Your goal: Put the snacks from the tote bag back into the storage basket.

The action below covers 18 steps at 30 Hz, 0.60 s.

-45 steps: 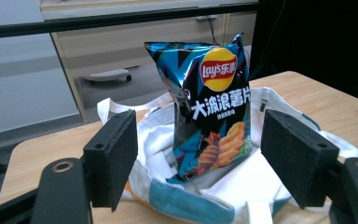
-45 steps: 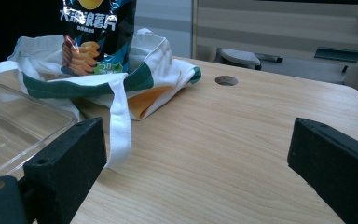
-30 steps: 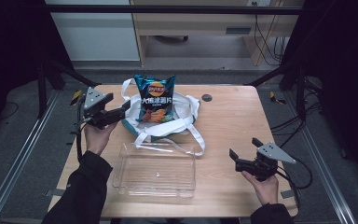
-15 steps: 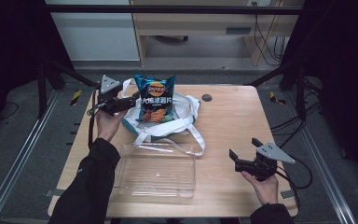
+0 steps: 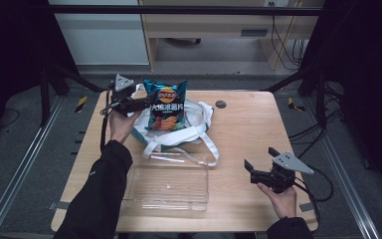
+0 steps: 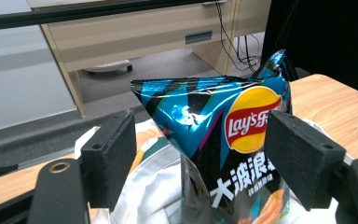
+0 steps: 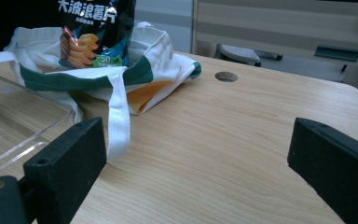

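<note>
The blue foil Lay's crisp bag point(image 5: 165, 103) stands in a white-and-green cloth tote point(image 5: 194, 125) at twelve o'clock on the wooden table point(image 5: 258, 129), its base hidden. The left gripper point(image 6: 200, 158) spreads its jaws around the bag's top corner; whether they touch is unclear. The right gripper point(image 5: 258, 172) gapes open over bare wood at four o'clock, beside a clear plastic tray point(image 5: 166, 186).

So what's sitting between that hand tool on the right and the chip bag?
In the high view, bare wooden table, then the tote bag's white strap, lies between the right gripper and the chip bag.
</note>
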Available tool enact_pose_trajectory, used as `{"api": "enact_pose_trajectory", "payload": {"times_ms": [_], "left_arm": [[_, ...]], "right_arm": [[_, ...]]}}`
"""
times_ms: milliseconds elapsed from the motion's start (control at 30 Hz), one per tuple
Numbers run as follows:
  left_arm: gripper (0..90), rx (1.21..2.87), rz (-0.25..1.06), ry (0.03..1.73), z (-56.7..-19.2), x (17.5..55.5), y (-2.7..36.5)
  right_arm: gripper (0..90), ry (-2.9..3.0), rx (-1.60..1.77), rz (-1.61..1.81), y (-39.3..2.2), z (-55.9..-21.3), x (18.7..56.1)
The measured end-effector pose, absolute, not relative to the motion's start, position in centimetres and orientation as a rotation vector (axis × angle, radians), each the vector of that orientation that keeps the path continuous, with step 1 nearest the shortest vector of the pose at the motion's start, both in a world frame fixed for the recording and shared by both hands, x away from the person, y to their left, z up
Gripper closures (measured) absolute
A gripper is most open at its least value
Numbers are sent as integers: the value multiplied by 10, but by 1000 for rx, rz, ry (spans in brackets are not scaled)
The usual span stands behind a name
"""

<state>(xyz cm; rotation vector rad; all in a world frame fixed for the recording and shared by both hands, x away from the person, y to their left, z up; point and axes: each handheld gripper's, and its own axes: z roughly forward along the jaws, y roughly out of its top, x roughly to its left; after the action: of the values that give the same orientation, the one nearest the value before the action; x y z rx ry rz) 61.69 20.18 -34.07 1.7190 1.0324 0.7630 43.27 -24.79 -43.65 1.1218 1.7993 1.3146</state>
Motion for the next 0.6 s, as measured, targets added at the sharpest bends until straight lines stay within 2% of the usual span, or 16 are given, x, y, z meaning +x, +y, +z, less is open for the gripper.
{"api": "enact_pose_trajectory", "payload": {"times_ms": [600], "left_arm": [[245, 1711, 699, 1099, -361, 654, 194]], "right_arm": [[47, 1807, 1126, 1308, -247, -438, 434]]}}
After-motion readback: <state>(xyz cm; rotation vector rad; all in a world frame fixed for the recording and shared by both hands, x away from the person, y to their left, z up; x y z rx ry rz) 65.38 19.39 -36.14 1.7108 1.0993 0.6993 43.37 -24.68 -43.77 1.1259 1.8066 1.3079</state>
